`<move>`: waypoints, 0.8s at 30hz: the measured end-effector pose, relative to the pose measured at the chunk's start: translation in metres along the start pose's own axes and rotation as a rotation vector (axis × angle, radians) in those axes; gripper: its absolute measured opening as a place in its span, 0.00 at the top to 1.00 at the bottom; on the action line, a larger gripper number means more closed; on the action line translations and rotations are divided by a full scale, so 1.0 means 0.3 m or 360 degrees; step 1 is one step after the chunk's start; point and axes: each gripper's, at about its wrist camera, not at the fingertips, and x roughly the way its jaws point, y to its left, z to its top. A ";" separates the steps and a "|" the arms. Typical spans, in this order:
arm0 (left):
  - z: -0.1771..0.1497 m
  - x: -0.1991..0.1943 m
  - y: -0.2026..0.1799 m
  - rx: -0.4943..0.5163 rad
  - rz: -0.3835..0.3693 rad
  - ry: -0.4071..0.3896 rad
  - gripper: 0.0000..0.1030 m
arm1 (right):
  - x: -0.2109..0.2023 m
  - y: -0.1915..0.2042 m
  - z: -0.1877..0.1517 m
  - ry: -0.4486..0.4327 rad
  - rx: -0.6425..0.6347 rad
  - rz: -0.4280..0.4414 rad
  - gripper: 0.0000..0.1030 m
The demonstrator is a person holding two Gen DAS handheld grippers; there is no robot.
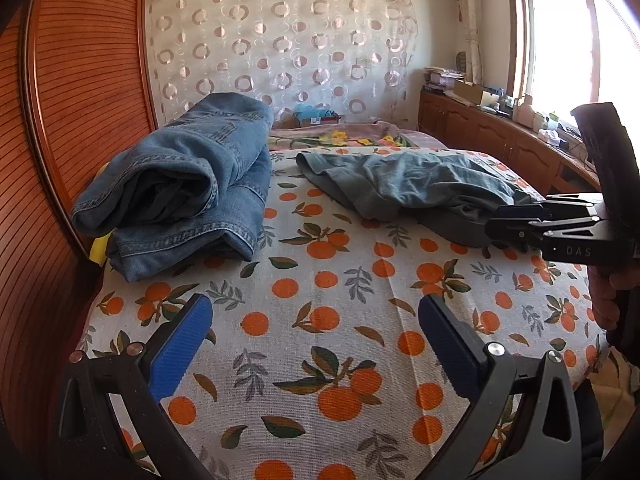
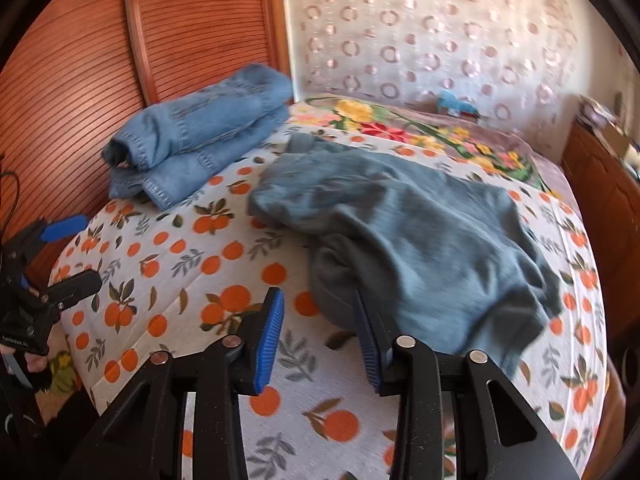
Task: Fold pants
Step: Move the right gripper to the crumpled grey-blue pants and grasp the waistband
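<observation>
Crumpled grey-blue pants [image 1: 400, 184] [image 2: 420, 232] lie on the orange-print bed sheet [image 1: 320, 280] [image 2: 180, 248]. My right gripper [image 2: 317, 294] is at their near edge. Its blue pads stand apart with a rounded fold of the cloth between the fingertips, and sheet shows through the gap behind. In the left wrist view the right gripper [image 1: 494, 224] reaches in from the right, tips at the pants' hem. My left gripper [image 1: 314, 304] hovers wide open over bare sheet, holding nothing. It also shows at the left edge of the right wrist view, the left gripper [image 2: 80, 252].
Folded blue jeans [image 1: 180, 192] [image 2: 192, 140] are stacked at the far left beside a slatted wooden panel [image 1: 80, 80]. A floral blanket [image 1: 340, 140] lies behind. A wooden cabinet [image 1: 480, 136] with clutter runs along the right under a window. A hand [image 1: 604, 292] holds the right gripper.
</observation>
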 end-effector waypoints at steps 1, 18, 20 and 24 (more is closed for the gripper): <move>-0.002 0.004 0.002 -0.0002 0.0000 0.0008 0.00 | 0.015 -0.012 -0.007 0.0003 -0.0016 0.0006 0.66; -0.026 -0.031 0.050 -0.0031 0.0004 -0.0006 0.00 | 0.122 -0.032 0.047 0.0164 -0.0172 -0.0197 1.00; -0.022 -0.031 0.045 -0.0025 -0.0001 -0.0004 0.00 | 0.077 -0.038 0.060 0.0116 -0.0131 -0.0116 1.00; -0.013 -0.028 0.026 -0.0020 -0.0020 -0.0007 0.00 | -0.110 -0.084 0.076 -0.0022 -0.0043 -0.0062 1.00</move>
